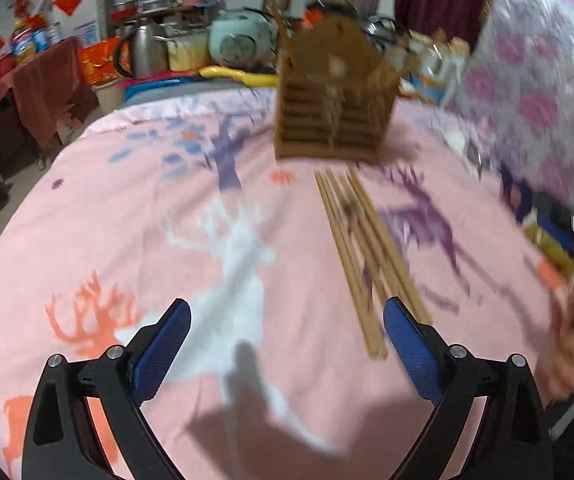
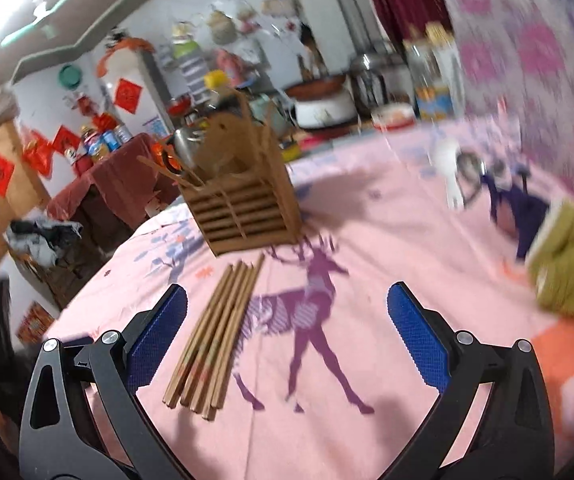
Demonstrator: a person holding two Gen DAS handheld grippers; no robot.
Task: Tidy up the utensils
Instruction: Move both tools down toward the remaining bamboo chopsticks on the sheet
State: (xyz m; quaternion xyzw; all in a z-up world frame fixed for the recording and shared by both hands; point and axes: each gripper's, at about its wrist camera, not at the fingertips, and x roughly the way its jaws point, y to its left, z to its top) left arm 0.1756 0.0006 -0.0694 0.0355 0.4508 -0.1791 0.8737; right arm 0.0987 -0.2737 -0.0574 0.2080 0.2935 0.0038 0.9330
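A bundle of several wooden chopsticks (image 1: 363, 256) lies flat on the pink deer-print cloth (image 1: 127, 220), in front of a brown slatted wooden utensil holder (image 1: 333, 104). My left gripper (image 1: 287, 320) stands open above the cloth, its right pad close beside the near ends of the sticks, nothing between the jaws. In the right wrist view the chopsticks (image 2: 217, 332) lie just inside the left pad of my open right gripper (image 2: 287, 308), which holds nothing. The holder (image 2: 243, 204) stands beyond them with a stick or two leaning out at its left.
A white-handled utensil (image 2: 453, 172) lies on the cloth at the far right, near an olive green object (image 2: 571, 264). A kettle (image 1: 145, 50), a rice cooker (image 1: 241, 38) and jars crowd the far edge. A flowered curtain (image 1: 535, 80) hangs at the right.
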